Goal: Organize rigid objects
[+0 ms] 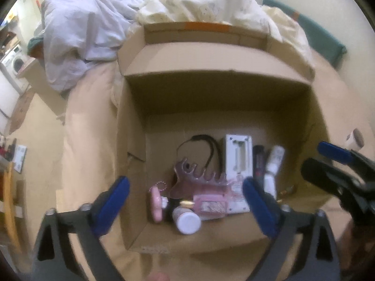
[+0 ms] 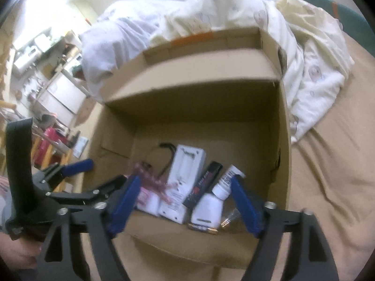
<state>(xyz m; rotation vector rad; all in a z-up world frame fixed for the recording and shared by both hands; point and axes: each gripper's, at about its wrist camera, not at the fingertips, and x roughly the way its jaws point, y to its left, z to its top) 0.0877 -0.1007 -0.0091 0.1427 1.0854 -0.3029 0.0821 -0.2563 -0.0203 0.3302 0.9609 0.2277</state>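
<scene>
Claws: left gripper and right gripper both gape, empty.
White bottle: light, stiff, slick; pinch its flat sides.
Box: holds it.

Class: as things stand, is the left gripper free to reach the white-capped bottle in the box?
Probably yes: left gripper is open above the white-capped bottle, nothing covering it.

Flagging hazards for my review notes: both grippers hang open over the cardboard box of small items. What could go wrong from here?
1. The items are bunched tightly against the cardboard box's near wall; a gripper reaching for one could knock the white-capped bottle or pink claw clip.
2. The left gripper and right gripper sit close together and might collide.
3. The box rests on soft bedding and may tip.
</scene>
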